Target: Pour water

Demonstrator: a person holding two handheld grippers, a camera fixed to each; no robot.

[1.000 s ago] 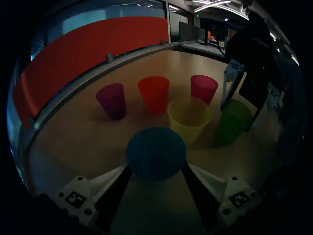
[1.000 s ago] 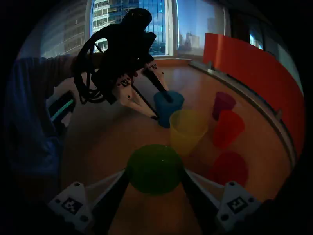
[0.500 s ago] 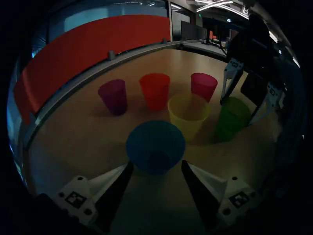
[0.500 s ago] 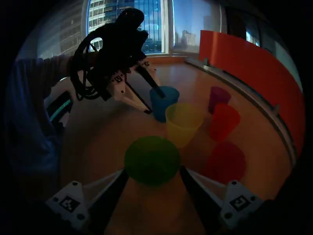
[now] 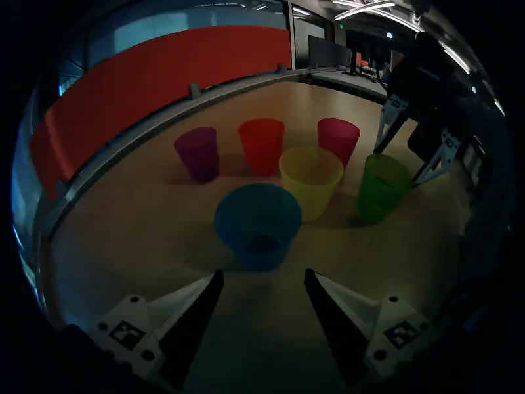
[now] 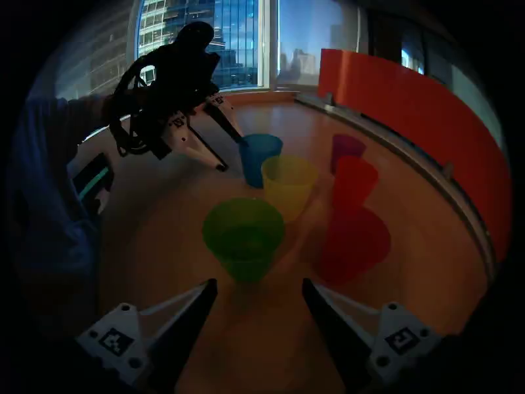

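Here, at table height: left gripper point(image 5: 262, 272) open, fingers apart with nothing between them, tips just short of the translucent blue plastic cup point(image 5: 257, 223), upright on the pale wooden tabletop point(image 5: 131, 223). Likewise right gripper point(image 6: 258, 282) open and empty, just behind the translucent green plastic cup point(image 6: 244, 236), also upright. Between and beyond these two, a translucent yellow plastic cup point(image 5: 310, 180), near both; touching the blue one or not, cannot tell. Behind it, a row of purple plastic cup point(image 5: 198, 152), orange-red plastic cup point(image 5: 262, 144) and magenta plastic cup point(image 5: 338, 140). Water level in any cup: cannot tell in this dim light.

Probable step: taking hold of one cup for the pour into another. For a sound grasp, advance straight along the fingers, cup wall deep between the pads. Close at mid-height rather than at the flexible rim, and press only enough to hold, thin plastic being likely to buckle. Lift straight up before turning; tilt slowly over the receiving mouth.

Room: open tabletop on the near side of both cups and between the blue cup and the table edge. Crowding on the far side, with the yellow cup the likeliest to be knocked. Raised rail and red panel point(image 5: 164, 72) along the far table edge, well apart from the cups. In the right gripper view, a dark sleeve point(image 6: 46, 197) beside the table
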